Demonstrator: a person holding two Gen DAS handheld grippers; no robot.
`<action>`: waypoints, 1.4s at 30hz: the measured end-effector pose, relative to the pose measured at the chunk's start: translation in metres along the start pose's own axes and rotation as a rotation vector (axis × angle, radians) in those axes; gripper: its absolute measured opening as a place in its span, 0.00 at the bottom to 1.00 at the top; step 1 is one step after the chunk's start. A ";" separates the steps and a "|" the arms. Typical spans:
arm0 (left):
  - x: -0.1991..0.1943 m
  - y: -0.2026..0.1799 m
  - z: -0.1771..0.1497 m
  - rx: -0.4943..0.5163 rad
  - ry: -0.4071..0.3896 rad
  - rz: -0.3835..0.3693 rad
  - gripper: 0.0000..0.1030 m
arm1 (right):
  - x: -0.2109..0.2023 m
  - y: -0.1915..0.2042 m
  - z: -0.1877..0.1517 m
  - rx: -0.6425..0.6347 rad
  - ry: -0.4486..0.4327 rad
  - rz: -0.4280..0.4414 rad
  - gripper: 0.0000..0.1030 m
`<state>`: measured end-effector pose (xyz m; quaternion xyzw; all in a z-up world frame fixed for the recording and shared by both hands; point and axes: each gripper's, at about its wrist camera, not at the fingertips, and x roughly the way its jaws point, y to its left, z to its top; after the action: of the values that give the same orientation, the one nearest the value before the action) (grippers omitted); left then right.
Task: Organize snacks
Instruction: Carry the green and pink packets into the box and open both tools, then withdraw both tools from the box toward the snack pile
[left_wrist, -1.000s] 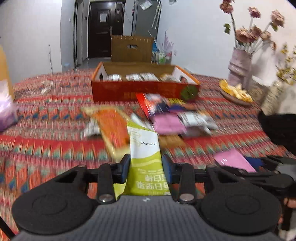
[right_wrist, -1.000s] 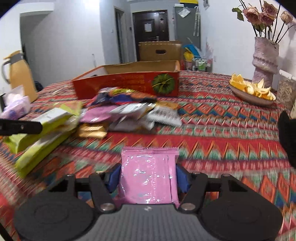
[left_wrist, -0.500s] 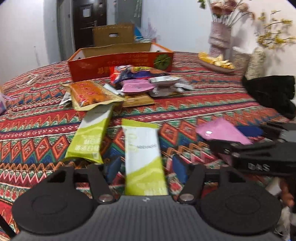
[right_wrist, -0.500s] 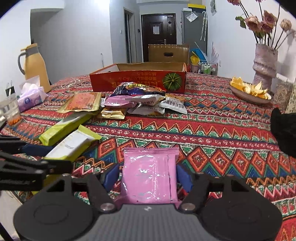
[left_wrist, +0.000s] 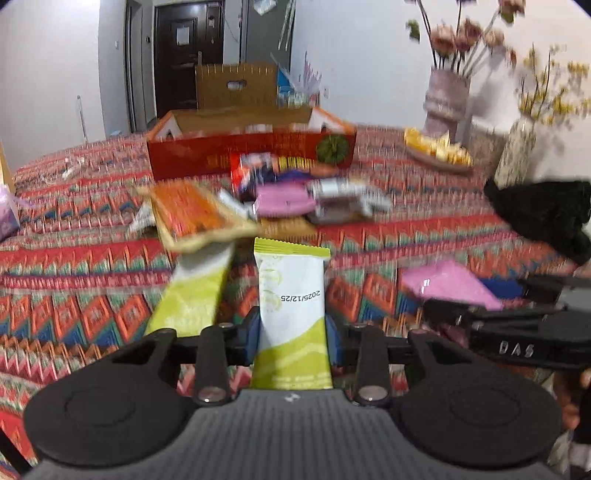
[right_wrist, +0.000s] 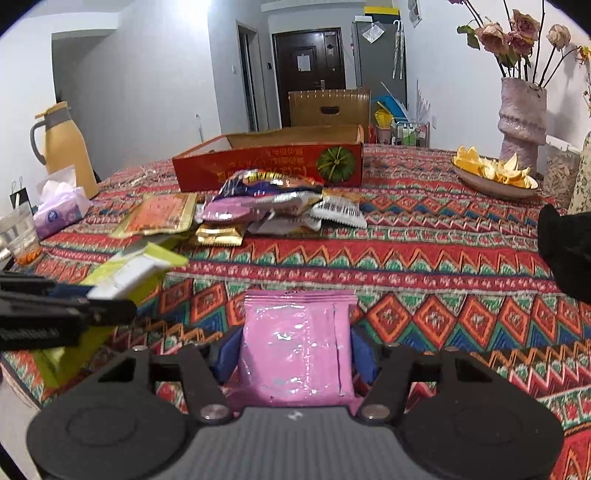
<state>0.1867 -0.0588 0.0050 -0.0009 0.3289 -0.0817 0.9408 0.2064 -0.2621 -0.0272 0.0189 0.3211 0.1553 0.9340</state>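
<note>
Both grippers' jaws closed, loaded.

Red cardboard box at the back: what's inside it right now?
In the left wrist view, the red cardboard box shows a few silvery packets along its inner front edge, too blurred to identify. Its front wall hides the floor; the right wrist view shows only the walls.

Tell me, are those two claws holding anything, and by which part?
Yes. The left gripper pinches a green-and-white snack packet across its lower half; the right gripper clamps a pink packet by its side edges.
</note>
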 end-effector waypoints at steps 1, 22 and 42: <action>-0.002 0.005 0.009 -0.013 -0.023 -0.004 0.34 | 0.000 -0.002 0.005 0.006 -0.004 0.005 0.59; 0.220 0.157 0.253 -0.147 -0.067 0.088 0.34 | 0.253 0.022 0.277 0.069 -0.018 0.234 0.59; 0.213 0.185 0.257 -0.206 -0.038 0.048 0.38 | 0.300 0.028 0.285 0.136 0.128 0.252 0.63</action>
<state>0.5383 0.0773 0.0641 -0.0911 0.3178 -0.0250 0.9434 0.5950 -0.1270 0.0250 0.1123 0.3848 0.2501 0.8813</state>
